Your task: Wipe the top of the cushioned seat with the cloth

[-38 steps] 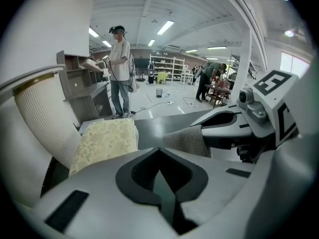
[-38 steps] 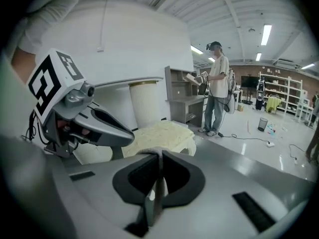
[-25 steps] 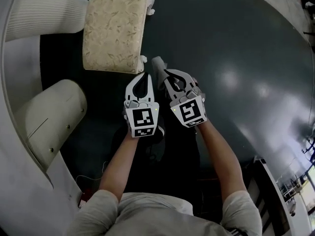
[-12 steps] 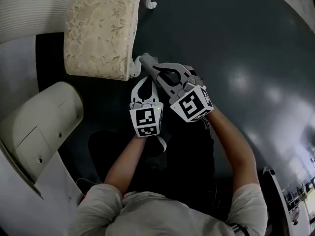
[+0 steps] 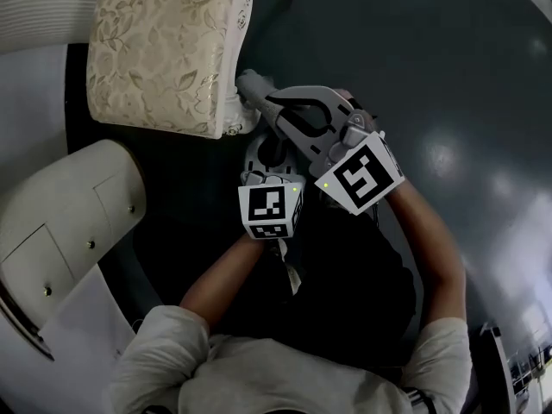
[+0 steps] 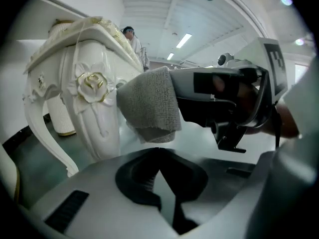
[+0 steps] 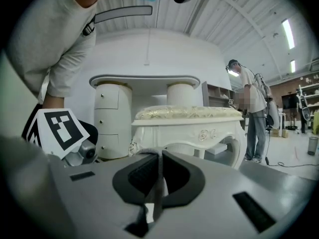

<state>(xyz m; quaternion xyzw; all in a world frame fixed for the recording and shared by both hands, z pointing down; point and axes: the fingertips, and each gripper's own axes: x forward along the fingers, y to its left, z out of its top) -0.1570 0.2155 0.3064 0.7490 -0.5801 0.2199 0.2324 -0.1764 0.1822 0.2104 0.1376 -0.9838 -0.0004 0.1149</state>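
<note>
The cushioned seat (image 5: pixel 159 50) is a white carved stool with a cream floral top, at the upper left of the head view. My right gripper (image 5: pixel 269 102) is shut on a grey cloth (image 5: pixel 248 82). The cloth's free end hangs right by the seat's near right corner, below the cushion top (image 7: pixel 189 112). A thin strip of cloth (image 7: pixel 158 183) shows between the right jaws. My left gripper (image 6: pixel 159 150) is shut and holds nothing. It lies just under the right one, facing the stool's rose-carved leg (image 6: pixel 92 91) and the cloth (image 6: pixel 149 103).
A white dressing table with rounded drawer units (image 5: pixel 60 222) curves round the left side, behind the stool (image 7: pixel 112 123). The floor (image 5: pixel 448 76) is dark and glossy. A person (image 7: pixel 254 113) stands far off at the right.
The right gripper has carried the cloth forward and left, over the left gripper, up to the seat's near corner. The seat now appears nearer and further left.
</note>
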